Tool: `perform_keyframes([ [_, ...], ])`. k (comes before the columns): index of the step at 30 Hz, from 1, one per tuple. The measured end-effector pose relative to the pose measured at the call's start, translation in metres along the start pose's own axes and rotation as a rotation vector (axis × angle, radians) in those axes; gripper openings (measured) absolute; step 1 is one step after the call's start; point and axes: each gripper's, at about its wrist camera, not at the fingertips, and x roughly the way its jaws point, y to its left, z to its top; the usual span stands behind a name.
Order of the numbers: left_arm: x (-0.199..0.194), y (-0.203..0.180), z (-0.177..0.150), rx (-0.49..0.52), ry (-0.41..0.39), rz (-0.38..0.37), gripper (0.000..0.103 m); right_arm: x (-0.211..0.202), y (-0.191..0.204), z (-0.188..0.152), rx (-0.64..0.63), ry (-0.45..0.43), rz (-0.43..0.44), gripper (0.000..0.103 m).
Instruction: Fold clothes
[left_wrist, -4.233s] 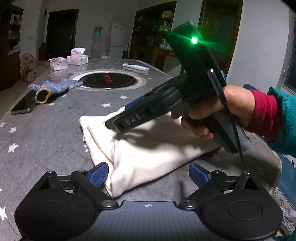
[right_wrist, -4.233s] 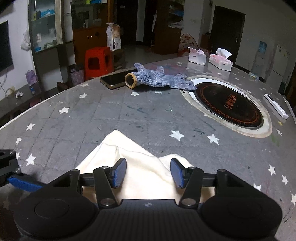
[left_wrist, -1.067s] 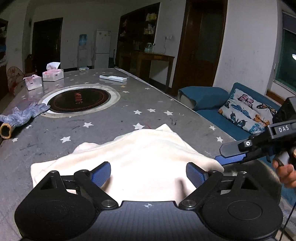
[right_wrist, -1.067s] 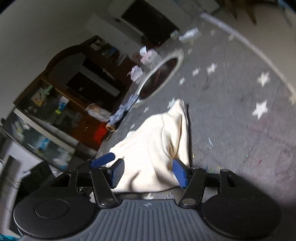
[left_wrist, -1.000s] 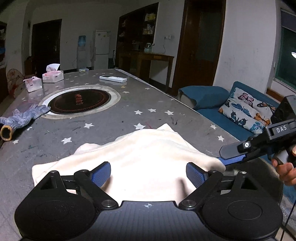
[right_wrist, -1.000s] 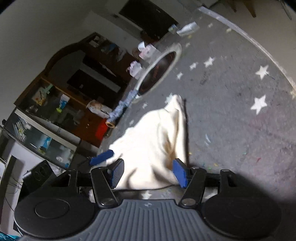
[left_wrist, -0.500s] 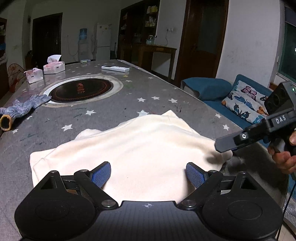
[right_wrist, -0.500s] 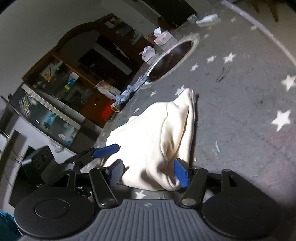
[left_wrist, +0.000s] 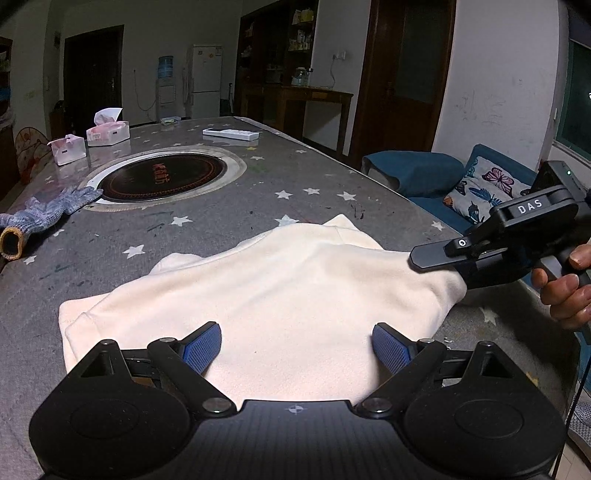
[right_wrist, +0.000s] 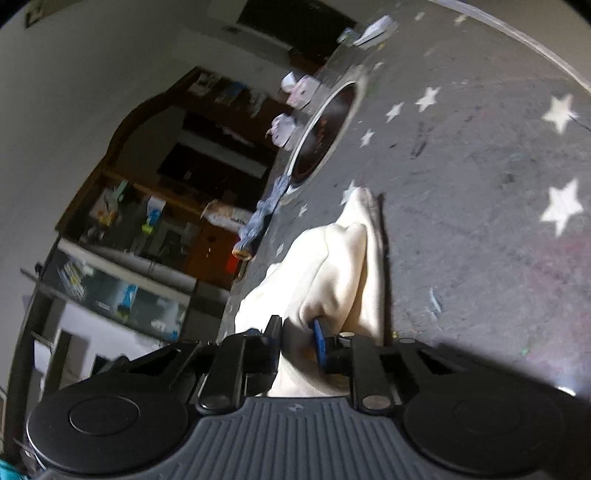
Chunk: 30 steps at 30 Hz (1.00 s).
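On grey star-print table (left_wrist: 332, 177): cream garment (left_wrist: 288, 295), folded, rumpled. Right gripper (right_wrist: 297, 334), jaws just closing, pinches its 3 o'clock corner; left gripper (left_wrist: 295, 349) spread wide above it.

White letters "DAS" stand on the black body of the right gripper (left_wrist: 436, 258); nothing else reads clearly.

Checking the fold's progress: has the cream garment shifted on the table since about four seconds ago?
Yes. The cream garment now spreads wider toward the gray glove, its right end pinched in the right claw.
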Motion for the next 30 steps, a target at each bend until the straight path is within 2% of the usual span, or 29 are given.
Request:
perform_keyframes([
  [2, 0.0, 0.0, -0.001, 0.002, 0.0, 0.001, 0.091, 0.001, 0.003, -0.003, -0.021, -0.011, -0.04, 0.013],
  [5, -0.001, 0.0, -0.002, 0.005, 0.0, 0.003, 0.091, -0.001, 0.023, -0.011, -0.174, -0.057, -0.174, 0.011],
  [8, -0.001, 0.0, -0.003, 0.009, 0.0, 0.004, 0.091, 0.002, 0.06, -0.03, -0.47, -0.109, -0.349, 0.01],
  [11, -0.002, 0.0, -0.004, 0.011, -0.002, 0.005, 0.091, 0.019, 0.08, -0.053, -0.706, -0.109, -0.521, 0.01],
  [14, -0.002, 0.0, -0.005, 0.014, -0.005, 0.005, 0.091, 0.029, 0.085, -0.069, -0.831, -0.128, -0.628, 0.01],
  [18, -0.002, 0.0, -0.006, 0.018, -0.009, 0.006, 0.091, 0.03, 0.091, -0.067, -0.841, -0.113, -0.638, 0.011],
  [23, -0.003, 0.0, -0.008, 0.021, -0.015, 0.006, 0.091, 0.016, 0.102, -0.052, -0.785, -0.122, -0.552, 0.013],
  [25, -0.003, -0.001, -0.008, 0.02, -0.017, 0.006, 0.092, 0.02, 0.103, -0.047, -0.777, -0.124, -0.545, 0.013],
  [30, -0.005, 0.001, -0.008, 0.017, -0.018, -0.001, 0.091, 0.028, 0.083, -0.026, -0.606, -0.099, -0.491, 0.014],
])
